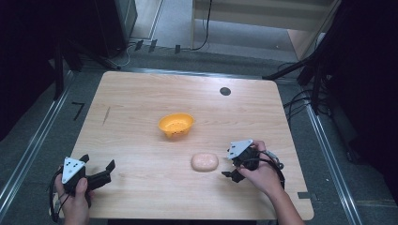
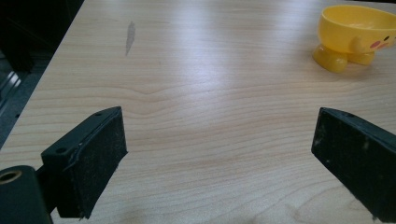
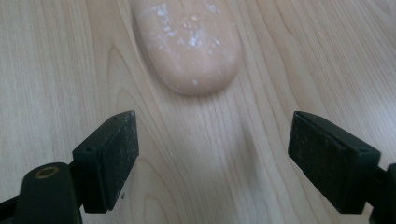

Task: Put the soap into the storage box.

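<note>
High view: right gripper (image 1: 233,174) sits just R of the pinkish bread roll (image 1: 204,162), jaws pointed at it, roll near the tips but not touched. Yellow bowl (image 1: 176,125) lies beyond the roll, well apart from both grippers. Left gripper (image 1: 104,174) at near-left edge of wooden table (image 1: 141,103), far from roll. Small black round mark (image 1: 225,91) at table's far side (poss. a cable hole, can't tell).

Left gripper view: jaws spread wide, bare wood betw. them. Bowl (image 2: 354,35) ahead and to the R, has little feet + orange cheek spot; grey smudge (image 2: 130,36) ahead-left.

Right gripper view: jaws spread, nothing pinched; roll (image 3: 189,42) dead ahead, just past the tips, white flecks on top. Nothing blocks the way. No readable text anywhere.
</note>
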Available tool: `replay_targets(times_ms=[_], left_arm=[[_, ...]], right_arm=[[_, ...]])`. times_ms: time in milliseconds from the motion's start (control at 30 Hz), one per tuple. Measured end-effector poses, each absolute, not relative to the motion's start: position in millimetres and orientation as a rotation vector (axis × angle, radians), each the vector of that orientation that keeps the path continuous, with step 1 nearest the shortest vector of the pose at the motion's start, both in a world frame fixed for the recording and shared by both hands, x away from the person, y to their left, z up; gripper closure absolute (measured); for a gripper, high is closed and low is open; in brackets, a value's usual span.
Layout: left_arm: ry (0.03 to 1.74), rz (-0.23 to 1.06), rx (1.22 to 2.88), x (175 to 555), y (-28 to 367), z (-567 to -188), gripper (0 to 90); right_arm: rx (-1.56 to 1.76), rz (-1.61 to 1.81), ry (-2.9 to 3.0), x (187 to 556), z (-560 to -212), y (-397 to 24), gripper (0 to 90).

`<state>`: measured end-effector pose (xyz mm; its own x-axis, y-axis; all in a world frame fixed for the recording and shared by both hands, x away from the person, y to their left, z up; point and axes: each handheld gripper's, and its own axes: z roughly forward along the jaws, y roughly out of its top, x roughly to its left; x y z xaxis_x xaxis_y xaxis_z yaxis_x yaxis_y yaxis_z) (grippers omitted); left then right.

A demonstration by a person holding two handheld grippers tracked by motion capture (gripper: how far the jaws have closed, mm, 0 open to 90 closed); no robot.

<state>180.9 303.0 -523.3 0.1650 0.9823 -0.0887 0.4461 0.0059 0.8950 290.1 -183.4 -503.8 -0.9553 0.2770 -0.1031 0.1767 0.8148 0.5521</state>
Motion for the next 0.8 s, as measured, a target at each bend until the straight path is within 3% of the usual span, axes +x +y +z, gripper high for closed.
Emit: replay_targets(times_ms=[800], left_arm=[[1.41,0.783,1.619,182.6,300.0,-523.5,0.0]], right_arm=[[0.163,0.753,2.918,304.1,-497.7,-136.3,14.5]])
